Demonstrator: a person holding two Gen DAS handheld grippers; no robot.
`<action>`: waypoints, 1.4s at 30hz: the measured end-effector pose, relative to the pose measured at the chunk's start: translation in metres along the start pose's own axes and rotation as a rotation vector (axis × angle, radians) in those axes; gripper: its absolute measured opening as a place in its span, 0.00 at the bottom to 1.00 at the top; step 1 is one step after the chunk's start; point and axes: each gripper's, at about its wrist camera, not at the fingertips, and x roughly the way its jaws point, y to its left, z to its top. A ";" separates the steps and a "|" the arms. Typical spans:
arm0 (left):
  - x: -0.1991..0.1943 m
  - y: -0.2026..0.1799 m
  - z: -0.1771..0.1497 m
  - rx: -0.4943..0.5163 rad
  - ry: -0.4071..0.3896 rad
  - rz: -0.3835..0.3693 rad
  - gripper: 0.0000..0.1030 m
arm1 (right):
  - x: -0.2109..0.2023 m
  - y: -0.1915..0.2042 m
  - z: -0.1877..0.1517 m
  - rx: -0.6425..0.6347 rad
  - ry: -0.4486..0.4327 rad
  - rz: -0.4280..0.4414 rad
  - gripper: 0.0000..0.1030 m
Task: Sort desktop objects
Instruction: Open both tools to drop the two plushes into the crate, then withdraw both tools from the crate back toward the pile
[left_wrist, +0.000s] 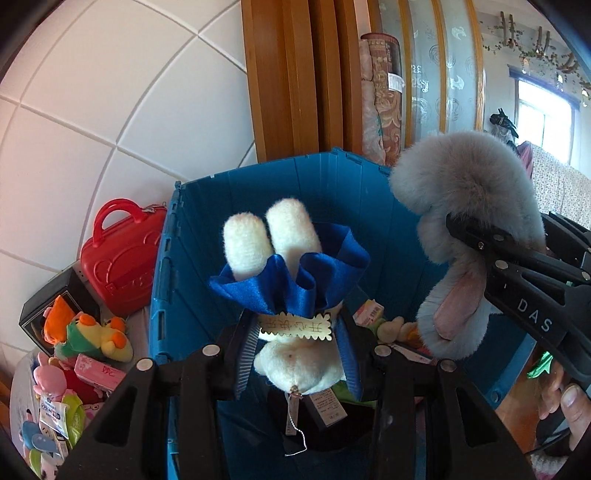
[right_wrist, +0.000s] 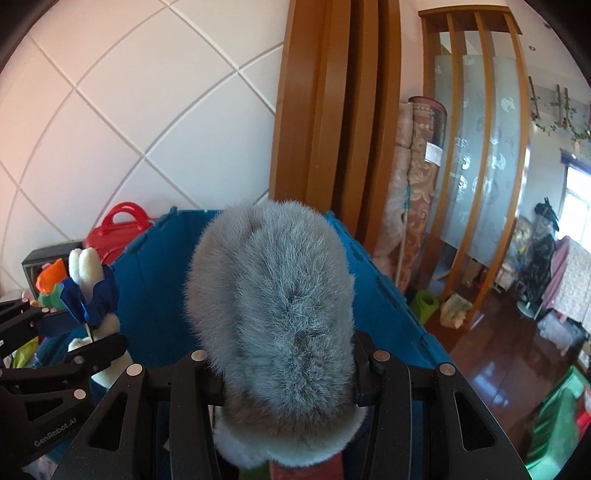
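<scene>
My left gripper (left_wrist: 295, 354) is shut on a white plush doll (left_wrist: 291, 365) with a blue satin skirt, held upside down over the blue plastic bin (left_wrist: 207, 236). It also shows at the left of the right wrist view (right_wrist: 90, 291). My right gripper (right_wrist: 288, 373) is shut on a fluffy grey plush toy (right_wrist: 273, 314), held above the same bin (right_wrist: 147, 273). In the left wrist view the grey plush (left_wrist: 461, 206) hangs at the right, pinched in the right gripper's black fingers (left_wrist: 491, 247).
A red toy case (left_wrist: 118, 254) and a black box stand left of the bin by the tiled wall. A pile of small plush toys (left_wrist: 92, 332) and packets lies at the lower left. Small items lie on the bin's floor (left_wrist: 373, 314). Wooden door frame and rolled carpets (right_wrist: 417, 206) stand behind.
</scene>
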 end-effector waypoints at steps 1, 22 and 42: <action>0.004 0.001 -0.001 -0.001 0.013 0.006 0.43 | 0.003 -0.004 -0.003 -0.001 0.009 -0.003 0.43; -0.006 0.009 -0.027 -0.035 0.075 -0.012 0.81 | -0.006 -0.017 -0.023 -0.016 0.089 -0.010 1.00; -0.084 0.054 -0.083 -0.124 -0.015 0.074 0.81 | -0.058 0.057 -0.041 -0.081 0.101 0.128 1.00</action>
